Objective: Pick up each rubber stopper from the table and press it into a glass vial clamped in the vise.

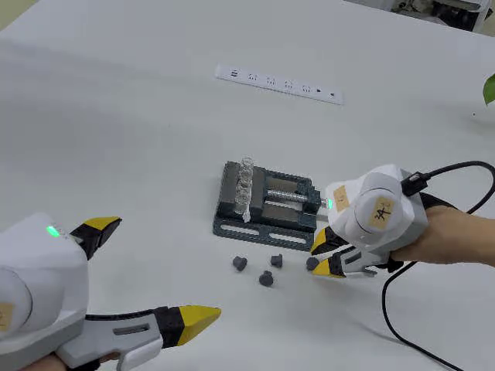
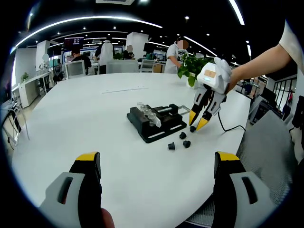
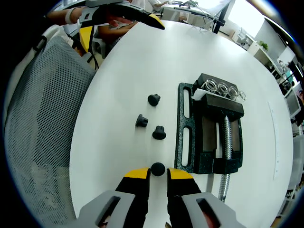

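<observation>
Four black flanged stoppers (image 3: 159, 132); R hand-held gripper (image 3: 158, 175) ajar at one, L hand-held gripper (image 2: 156, 157) wide open

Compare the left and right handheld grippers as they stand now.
The left gripper has jaws spread wide; the right gripper has them narrowed at a black rubber stopper, grip unclear. Left hangs away from the black vise; right sits beside it. Both are white with yellow-tipped jaws.
</observation>
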Action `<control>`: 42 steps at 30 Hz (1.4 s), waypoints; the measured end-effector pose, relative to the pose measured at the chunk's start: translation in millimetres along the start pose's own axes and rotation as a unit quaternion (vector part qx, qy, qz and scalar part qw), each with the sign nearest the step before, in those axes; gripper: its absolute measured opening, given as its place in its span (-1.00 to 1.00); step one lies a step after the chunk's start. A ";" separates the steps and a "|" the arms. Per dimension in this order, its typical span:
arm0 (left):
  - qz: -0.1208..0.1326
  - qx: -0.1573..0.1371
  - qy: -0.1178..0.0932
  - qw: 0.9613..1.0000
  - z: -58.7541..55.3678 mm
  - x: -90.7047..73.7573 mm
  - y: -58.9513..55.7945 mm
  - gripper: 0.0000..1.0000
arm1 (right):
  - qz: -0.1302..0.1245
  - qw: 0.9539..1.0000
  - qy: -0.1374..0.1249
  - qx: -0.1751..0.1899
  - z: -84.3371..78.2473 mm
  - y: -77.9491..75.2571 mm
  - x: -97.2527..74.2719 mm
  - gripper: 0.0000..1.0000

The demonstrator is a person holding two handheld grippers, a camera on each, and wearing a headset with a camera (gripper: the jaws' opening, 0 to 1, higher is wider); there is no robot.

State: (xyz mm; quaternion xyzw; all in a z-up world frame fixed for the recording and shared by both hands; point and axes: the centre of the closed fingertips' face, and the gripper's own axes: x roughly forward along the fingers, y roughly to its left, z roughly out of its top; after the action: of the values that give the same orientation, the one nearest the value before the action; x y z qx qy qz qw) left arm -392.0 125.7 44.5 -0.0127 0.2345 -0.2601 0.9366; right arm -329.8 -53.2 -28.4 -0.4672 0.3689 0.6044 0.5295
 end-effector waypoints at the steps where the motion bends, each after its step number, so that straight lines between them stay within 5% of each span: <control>1: 0.000 0.001 0.000 1.000 0.0 0.1 -0.2 0.98 | 0.000 1.000 0.000 0.000 -0.1 -0.1 0.3 -0.81; 42: -0.009 -0.006 0.001 1.000 -1.6 4.5 -5.1 0.98 | 0.012 1.000 0.006 -0.014 1.1 3.3 1.1 -0.84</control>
State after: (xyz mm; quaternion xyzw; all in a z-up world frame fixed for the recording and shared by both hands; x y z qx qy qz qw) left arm -391.7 119.2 41.9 -0.0205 0.2371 -0.2673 0.9338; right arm -333.2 -52.4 -29.3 -0.4736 0.3688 0.6132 0.5135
